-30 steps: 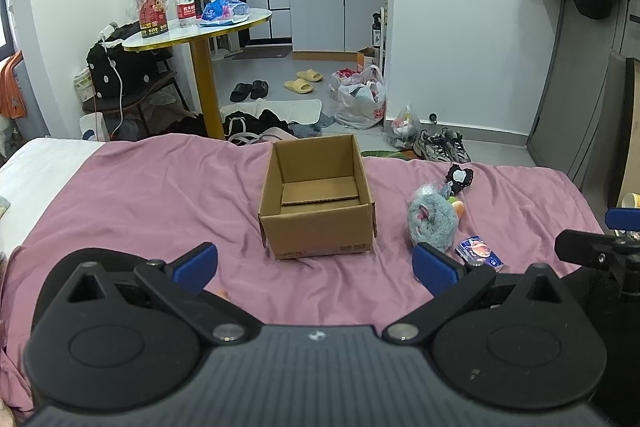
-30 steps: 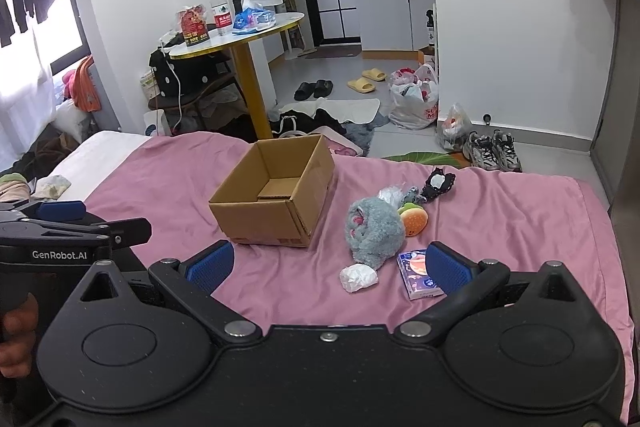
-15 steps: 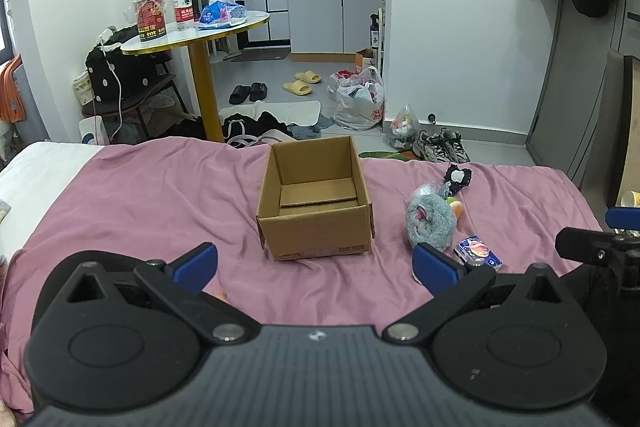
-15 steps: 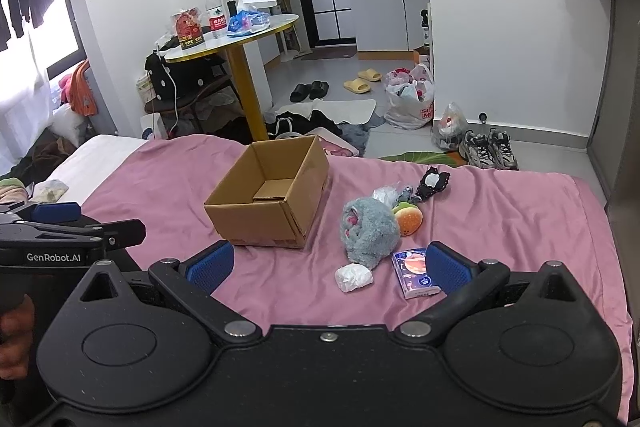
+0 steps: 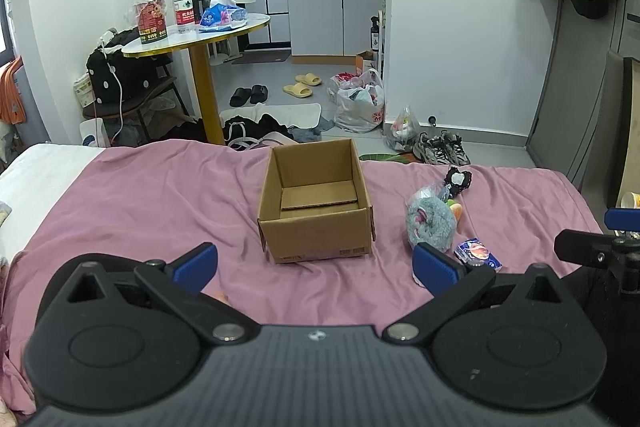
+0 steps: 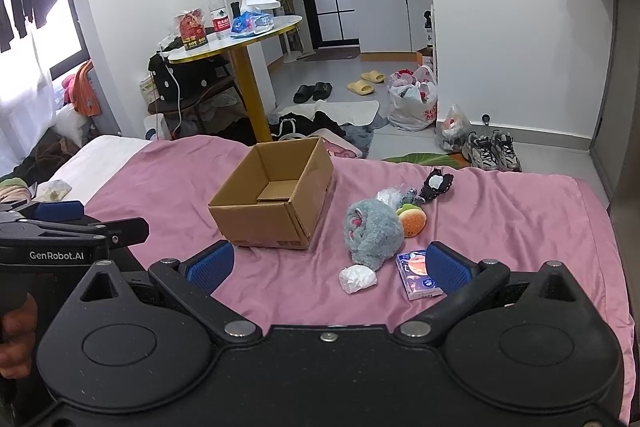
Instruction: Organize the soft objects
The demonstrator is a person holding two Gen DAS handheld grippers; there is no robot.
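An open, empty cardboard box (image 5: 316,211) (image 6: 276,199) sits mid-bed on the pink sheet. To its right lie soft things: a grey plush (image 5: 430,223) (image 6: 370,231), an orange burger toy (image 6: 413,221), a black-and-white piece (image 6: 437,183), a crumpled white wad (image 6: 357,278) and a tissue packet (image 6: 418,274) (image 5: 477,254). My left gripper (image 5: 314,265) is open and empty, short of the box. My right gripper (image 6: 328,265) is open and empty, just short of the wad and packet.
The pink-sheeted bed (image 5: 140,195) ends at the floor beyond the box. A round table (image 5: 200,35) with a bottle and bags stands behind, with slippers, bags and shoes (image 5: 440,147) on the floor. Each gripper shows at the other view's edge.
Both views have tilted down a little and drawn slightly nearer the bed's objects. Both grippers stay open; nothing on the bed has moved.
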